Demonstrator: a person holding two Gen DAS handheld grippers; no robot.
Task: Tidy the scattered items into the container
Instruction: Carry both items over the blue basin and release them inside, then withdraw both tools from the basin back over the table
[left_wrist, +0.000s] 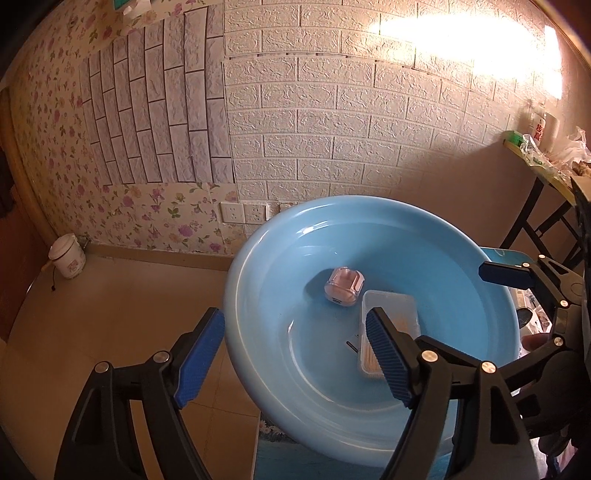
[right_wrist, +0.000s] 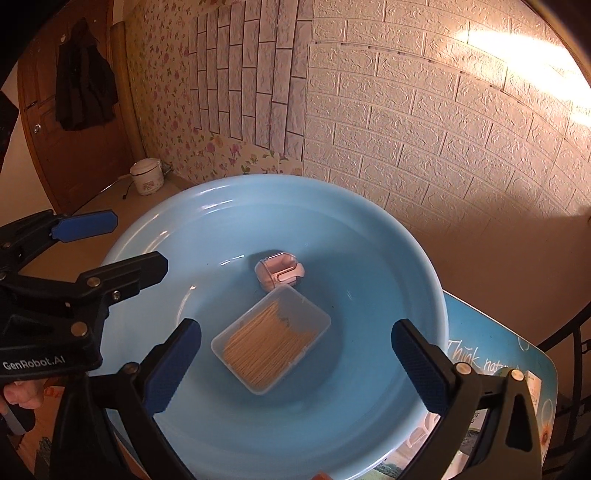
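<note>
The right gripper (right_wrist: 295, 365), fingers spread wide and empty, hovers over the blue basin (right_wrist: 369, 236). Inside the basin a clear toothpick box (right_wrist: 271, 347) lies flat, its long axis slanting toward the pink earbud case (right_wrist: 279, 274) just beyond. The left gripper (left_wrist: 295, 354) is also open. Tidying looks nearly finished.

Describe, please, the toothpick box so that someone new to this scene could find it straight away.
Find the big light-blue basin on the small table; two things lie on its floor. The toothpick box is the nearer one: a flat, clear rectangular case with a layer of pale wooden sticks inside. Its neighbour, a small pink case with rounded corners, lies just beyond it.
</note>
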